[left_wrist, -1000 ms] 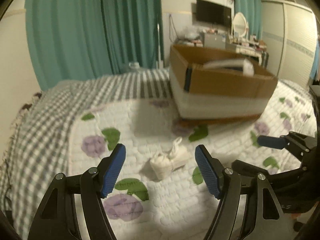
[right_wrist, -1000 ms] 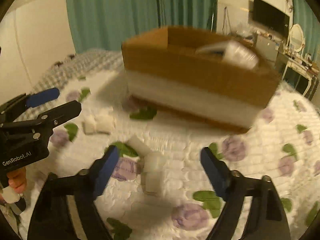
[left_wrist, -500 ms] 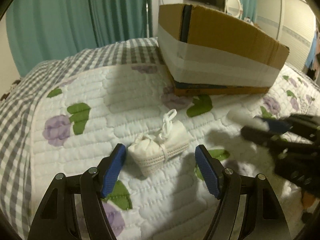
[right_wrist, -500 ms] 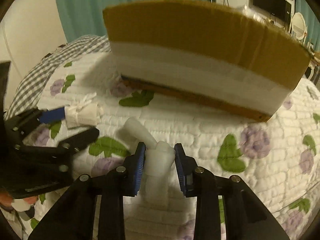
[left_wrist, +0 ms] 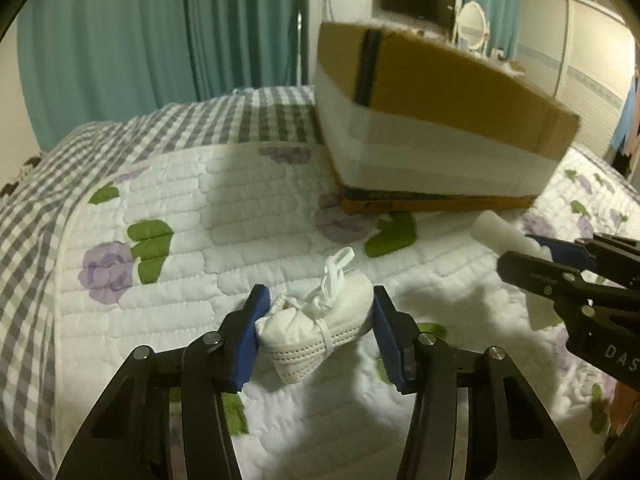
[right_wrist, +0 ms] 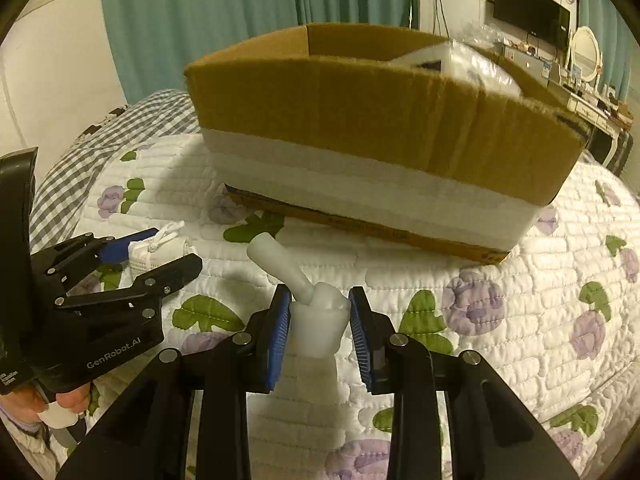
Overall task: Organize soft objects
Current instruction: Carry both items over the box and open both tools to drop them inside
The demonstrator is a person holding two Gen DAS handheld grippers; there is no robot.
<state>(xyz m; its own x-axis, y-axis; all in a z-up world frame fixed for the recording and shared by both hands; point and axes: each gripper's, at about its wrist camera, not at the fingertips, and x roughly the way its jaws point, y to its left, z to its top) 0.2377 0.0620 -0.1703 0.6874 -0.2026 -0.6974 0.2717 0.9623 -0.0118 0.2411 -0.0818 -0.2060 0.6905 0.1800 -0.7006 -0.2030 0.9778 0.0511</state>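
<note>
A white cloth pouch with a drawstring (left_wrist: pixel 318 330) lies on the floral quilt, and my left gripper (left_wrist: pixel 316 332) is shut on it, both blue pads against its sides. The pouch (right_wrist: pixel 158 252) and left gripper (right_wrist: pixel 148 248) also show at the left of the right wrist view. My right gripper (right_wrist: pixel 318 324) is shut on a white foam piece (right_wrist: pixel 316 320) with a cylindrical stub angled up-left, held a little above the quilt. The foam piece (left_wrist: pixel 502 236) and right gripper (left_wrist: pixel 532 248) show at the right of the left wrist view. An open cardboard box (right_wrist: pixel 380 120) stands behind.
The box (left_wrist: pixel 440 120) sits on the white floral quilt (right_wrist: pixel 500 300) and holds a plastic-wrapped item (right_wrist: pixel 472 66). A grey checked blanket (left_wrist: pixel 36 216) covers the bed's left side. Teal curtains (left_wrist: pixel 160 40) hang behind; a dresser with TV and mirror stands at back right.
My left gripper has closed from wide open onto the pouch. My right gripper, shut on the foam piece, has risen; the box's open top now shows.
</note>
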